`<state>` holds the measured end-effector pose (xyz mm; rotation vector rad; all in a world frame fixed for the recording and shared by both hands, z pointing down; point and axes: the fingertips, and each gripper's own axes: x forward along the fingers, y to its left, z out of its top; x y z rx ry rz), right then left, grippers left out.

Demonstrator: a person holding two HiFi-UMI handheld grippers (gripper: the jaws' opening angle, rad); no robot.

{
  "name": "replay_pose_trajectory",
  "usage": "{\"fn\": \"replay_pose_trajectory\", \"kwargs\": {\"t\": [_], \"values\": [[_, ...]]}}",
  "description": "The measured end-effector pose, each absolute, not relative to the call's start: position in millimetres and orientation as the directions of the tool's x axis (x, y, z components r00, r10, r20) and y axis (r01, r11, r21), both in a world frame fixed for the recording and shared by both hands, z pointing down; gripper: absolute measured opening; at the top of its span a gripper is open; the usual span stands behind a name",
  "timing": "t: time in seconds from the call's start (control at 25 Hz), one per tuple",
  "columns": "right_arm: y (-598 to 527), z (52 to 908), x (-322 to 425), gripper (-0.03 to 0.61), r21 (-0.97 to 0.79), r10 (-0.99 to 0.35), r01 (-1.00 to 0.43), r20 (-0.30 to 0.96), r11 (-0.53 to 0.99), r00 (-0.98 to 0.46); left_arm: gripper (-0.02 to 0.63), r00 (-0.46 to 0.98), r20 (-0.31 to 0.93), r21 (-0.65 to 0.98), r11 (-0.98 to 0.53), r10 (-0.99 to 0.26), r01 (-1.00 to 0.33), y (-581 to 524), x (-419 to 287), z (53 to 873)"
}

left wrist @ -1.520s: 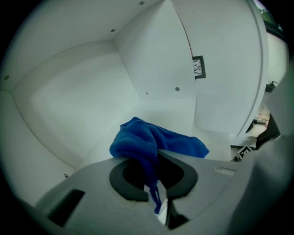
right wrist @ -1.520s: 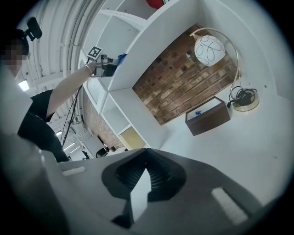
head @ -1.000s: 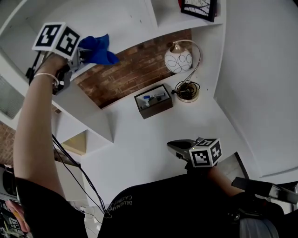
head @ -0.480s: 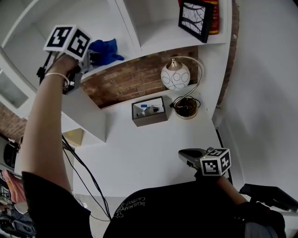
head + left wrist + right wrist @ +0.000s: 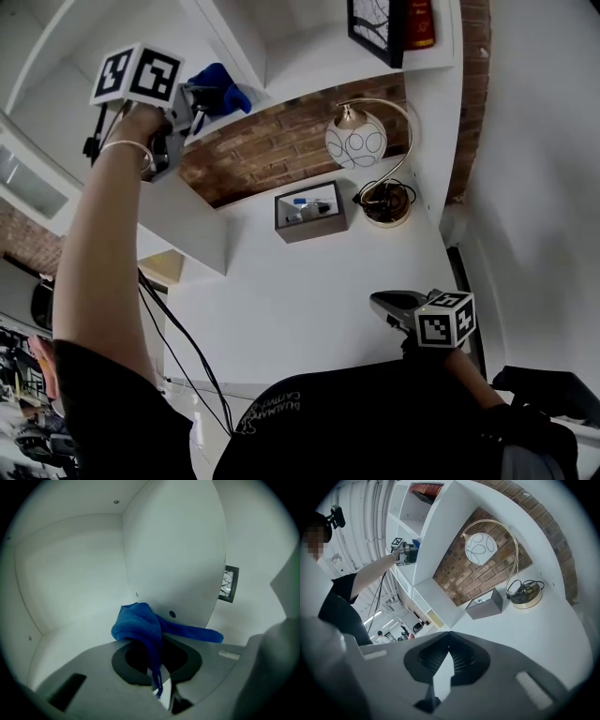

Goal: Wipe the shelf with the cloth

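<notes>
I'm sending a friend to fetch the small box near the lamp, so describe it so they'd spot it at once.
Find the white counter below the brick wall panel. The box stands at the foot of the bricks, beside the round base of the arched globe lamp. It is the only dark, square-cornered thing there, open-topped with small blue and white items inside.

Home-like room: white shelves (image 5: 309, 67), lamp (image 5: 356, 145), brick wall (image 5: 267, 150).
</notes>
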<state>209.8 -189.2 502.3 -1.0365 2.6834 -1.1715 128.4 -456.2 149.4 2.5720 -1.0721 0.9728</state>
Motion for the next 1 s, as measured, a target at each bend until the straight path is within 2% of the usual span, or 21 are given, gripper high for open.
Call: {"fn": "replay_pose_trajectory", "kwargs": {"t": [0.16,0.36,0.52,0.72,0.88,1.0], "values": [[-185.5,507.4,203.2,0.008,-0.667,-0.588,-0.570,0.237,0.480,-0.773,0.034,0.577,0.618,-0.085,-0.775,-0.534,-0.627,-447.9,134.9,149.2],[-183.1,506.2,187.3,0.008,-0.657,-0.603,-0.590,0.250,0.469,-0.757,0.035,0.569,0.611,-0.165,-0.792,-0.551,-0.588,-443.7,112.5,143.4],[-188.1,499.7,167.5,0.008,-0.653,-0.629,-0.606,0.246,0.454,-0.737,0.035,0.516,0.619,-0.211,-0.759,-0.592,-0.616,-443.2,49.5,132.9],[-195.8,486.0,110.2,0.008,-0.635,-0.586,-0.579,0.235,0.511,-0.775,0.035,0.460,0.576,-0.228,-0.673,-0.676,-0.704,-453.6,-46.9,116.0],[-197.3,477.8,83.2,0.008,-0.614,-0.567,-0.581,0.249,0.535,-0.785,0.035,0.339,0.563,-0.286,-0.563,-0.754,-0.776,-466.2,-121.2,116.7],[-203.3,476.1,80.4,0.008,-0.601,-0.580,-0.603,0.265,0.525,-0.770,0.037,0.269,0.565,-0.334,-0.515,-0.780,-0.789,-473.1,-148.7,122.6]]}}
